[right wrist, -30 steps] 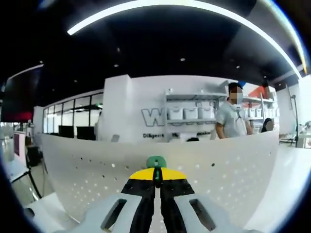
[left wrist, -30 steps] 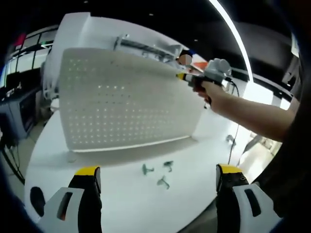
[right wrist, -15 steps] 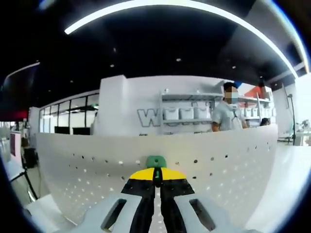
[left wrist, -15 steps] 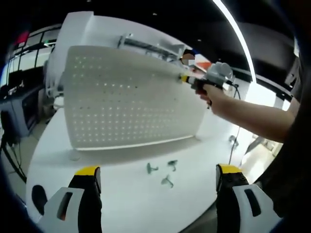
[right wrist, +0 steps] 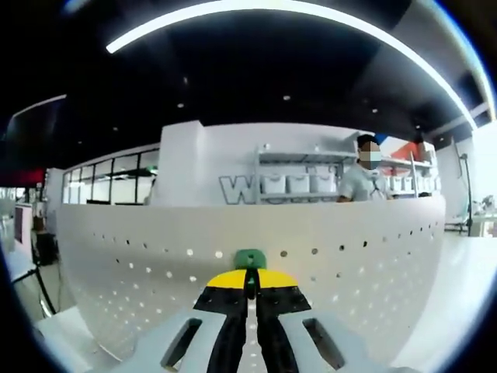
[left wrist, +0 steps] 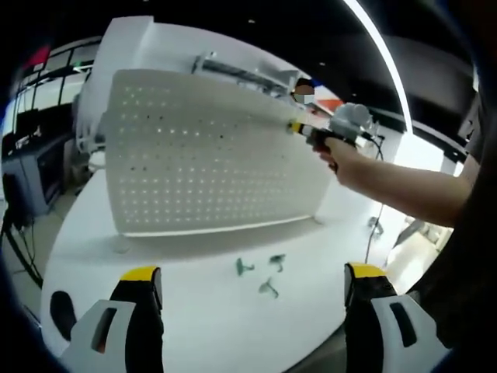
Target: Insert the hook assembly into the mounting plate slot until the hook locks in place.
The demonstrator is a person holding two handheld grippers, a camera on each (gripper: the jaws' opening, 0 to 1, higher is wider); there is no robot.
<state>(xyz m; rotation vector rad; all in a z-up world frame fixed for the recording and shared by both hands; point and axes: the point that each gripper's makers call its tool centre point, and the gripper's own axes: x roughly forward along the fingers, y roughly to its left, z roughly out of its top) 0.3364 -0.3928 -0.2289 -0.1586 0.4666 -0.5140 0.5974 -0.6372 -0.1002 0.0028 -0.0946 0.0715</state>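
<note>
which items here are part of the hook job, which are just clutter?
Job:
- pegboard
- green hook, pinched in the right hand-held gripper at the board's top row
- right hand-held gripper, also seen from the left view

Lying about:
- three spare hooks on the table
- left hand-held gripper, open, holding nothing
- shelves behind

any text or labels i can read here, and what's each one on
"W": large grey letter on the white back wall in the right gripper view; the rest of the word is hidden behind the shelf bins.
A smaller line of lettering on the same wall, just above the top edge of the pegboard, is cut off and too blurred to read.
No print is visible on the pegboard, the green hook or the grippers.
</note>
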